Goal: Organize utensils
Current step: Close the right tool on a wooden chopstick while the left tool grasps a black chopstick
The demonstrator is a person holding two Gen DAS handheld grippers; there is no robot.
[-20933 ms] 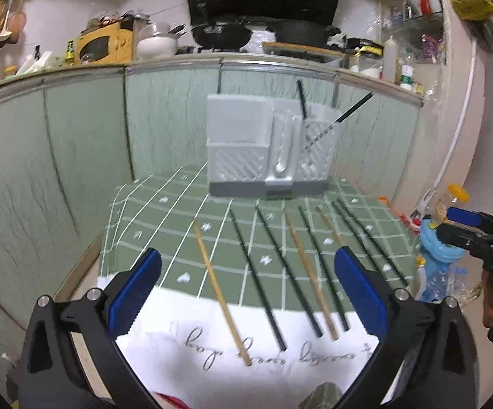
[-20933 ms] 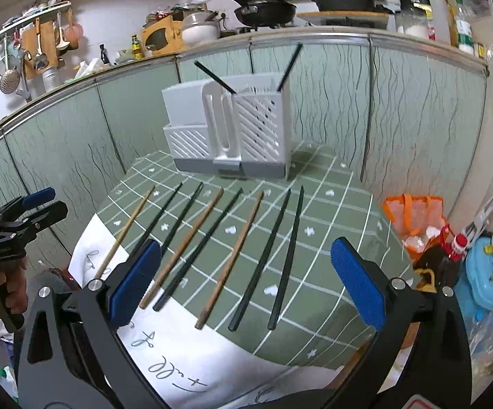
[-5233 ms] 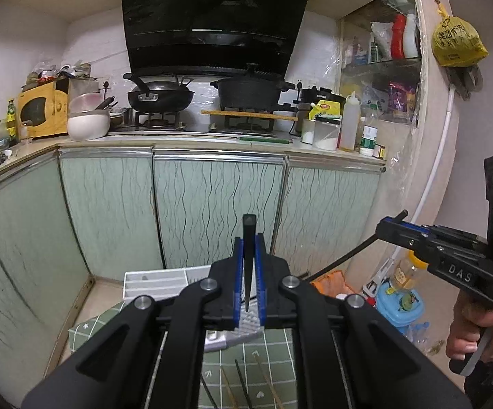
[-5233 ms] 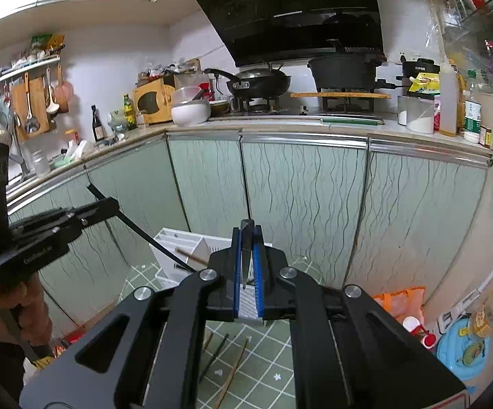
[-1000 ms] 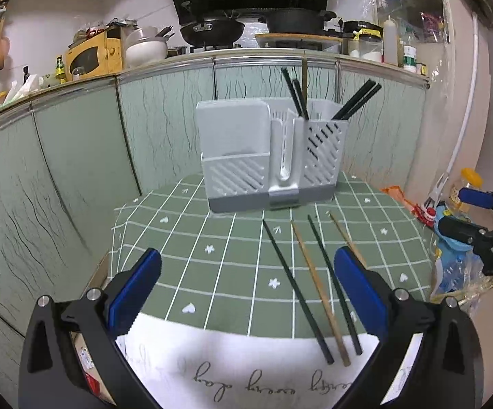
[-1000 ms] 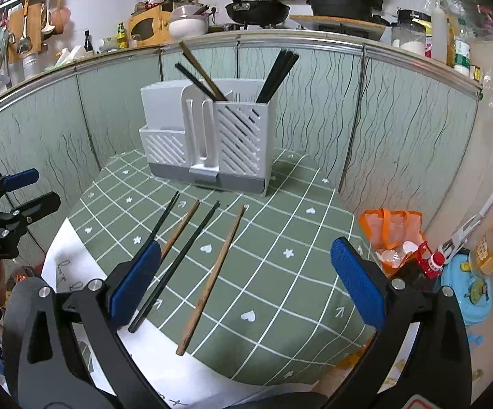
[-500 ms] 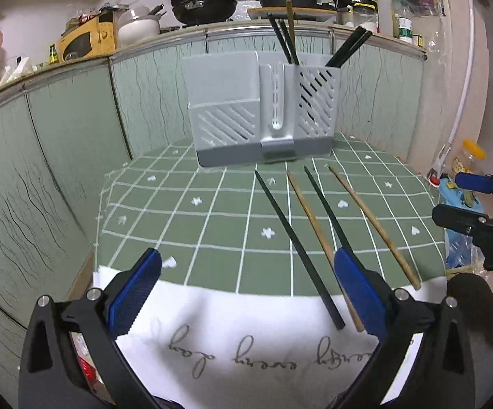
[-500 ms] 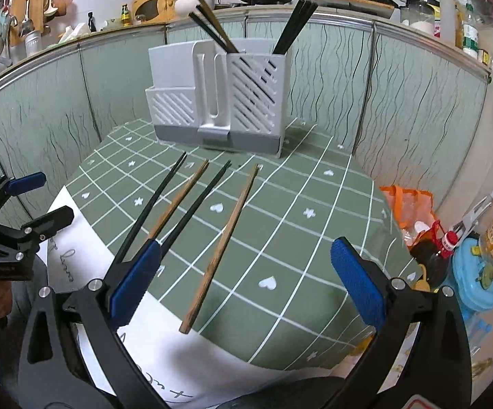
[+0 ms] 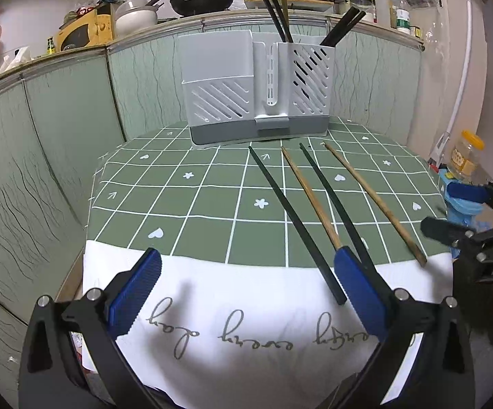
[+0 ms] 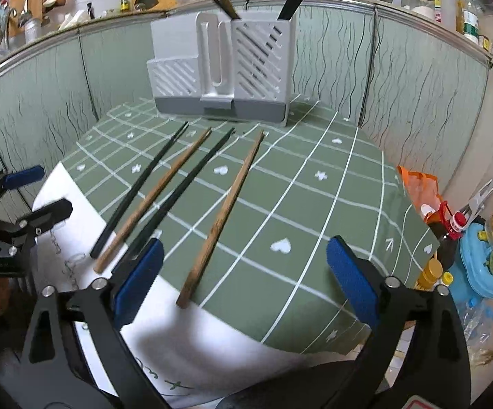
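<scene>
Several chopsticks lie side by side on the green checked tablecloth (image 9: pixel 191 218): a black one (image 9: pixel 290 218), a wooden one (image 9: pixel 309 194), a black one (image 9: pixel 328 191) and a wooden one (image 9: pixel 372 197). The grey utensil holder (image 9: pixel 256 88) stands behind them with several chopsticks upright in it. My left gripper (image 9: pixel 246 289) is open and empty, low over the near edge, its right pad over the black ones. My right gripper (image 10: pixel 243 272) is open and empty, straddling the rightmost wooden chopstick (image 10: pixel 226 211). The holder also shows in the right wrist view (image 10: pixel 226 64).
A white cloth (image 9: pixel 239 320) with writing covers the table's near edge. Green cabinet fronts (image 9: pixel 58 119) stand behind the table. An orange bag (image 10: pixel 420 184), bottles and a blue container (image 10: pixel 481 266) sit on the floor to the right.
Both grippers have come down and closer to the near ends of the chopsticks. Since 20.9 s ago several chopsticks have gone from the table into the holder.
</scene>
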